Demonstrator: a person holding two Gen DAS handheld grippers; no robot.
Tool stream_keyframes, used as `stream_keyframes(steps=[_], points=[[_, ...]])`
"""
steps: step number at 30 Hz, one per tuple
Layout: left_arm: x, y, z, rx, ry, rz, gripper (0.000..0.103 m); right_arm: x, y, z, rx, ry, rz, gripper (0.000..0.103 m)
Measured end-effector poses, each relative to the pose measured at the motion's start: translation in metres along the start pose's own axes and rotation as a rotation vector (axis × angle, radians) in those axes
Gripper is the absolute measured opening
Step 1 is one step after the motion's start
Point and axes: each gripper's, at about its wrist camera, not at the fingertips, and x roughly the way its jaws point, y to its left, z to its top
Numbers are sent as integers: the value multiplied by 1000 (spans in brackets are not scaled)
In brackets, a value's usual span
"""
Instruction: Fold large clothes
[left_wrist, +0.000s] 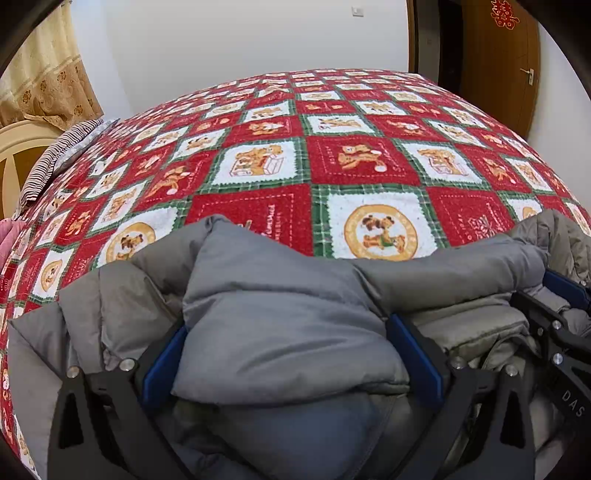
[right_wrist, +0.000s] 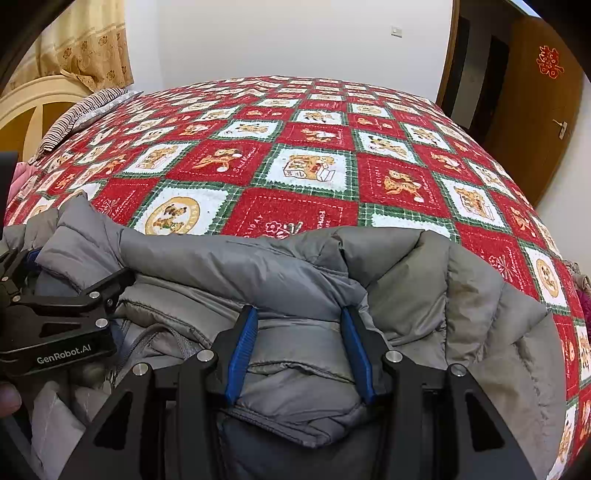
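A grey puffer jacket (left_wrist: 288, 302) lies bunched at the near edge of the bed. A thick padded fold of it fills my left gripper (left_wrist: 288, 323), and both blue pads (left_wrist: 164, 365) press into its sides. To the right, my right gripper (right_wrist: 299, 312) is shut on a thinner quilted fold of the same jacket (right_wrist: 406, 280) near its seam. The two grippers sit close side by side: the right gripper (left_wrist: 554, 299) shows at the left wrist view's right edge, the left gripper (right_wrist: 70, 266) at the right wrist view's left edge. The jacket's lower layers are hidden under the folds.
The jacket rests on a bed with a red, green and white patchwork quilt (left_wrist: 362, 158). A striped pillow (left_wrist: 55, 155) and cream headboard (right_wrist: 33, 107) are far left, a wooden door (right_wrist: 535, 110) far right. Pink cloth (left_wrist: 7, 236) lies at the left edge.
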Motion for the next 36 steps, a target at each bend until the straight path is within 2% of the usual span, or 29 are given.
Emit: stream_keyframes(steps=[22,24,27,29,30,32,36], points=[[2,-1,2,16,3,20,103,1,1,0,-5,3,-6,49],[-1,4,9,5,26,-7,103,2,2,0,-12,6,-11,49],[-33,20,18,-41,-11,-38,103,-5,-4,5,-28,28,21,49],[-63,36,17,-55,-51,-62,103,-28,-16,5,-9,20,42,51],[-84,47,11,-54,-75,-67,103,-44,-25,2,20,-3,57,56],[-111,59,-7,-39,-104,-38,103,-76,-43,-11,63,-24,58,61],[-157,82,-78,53,-113,13,103,-116,-64,-61,104,24,54,62]])
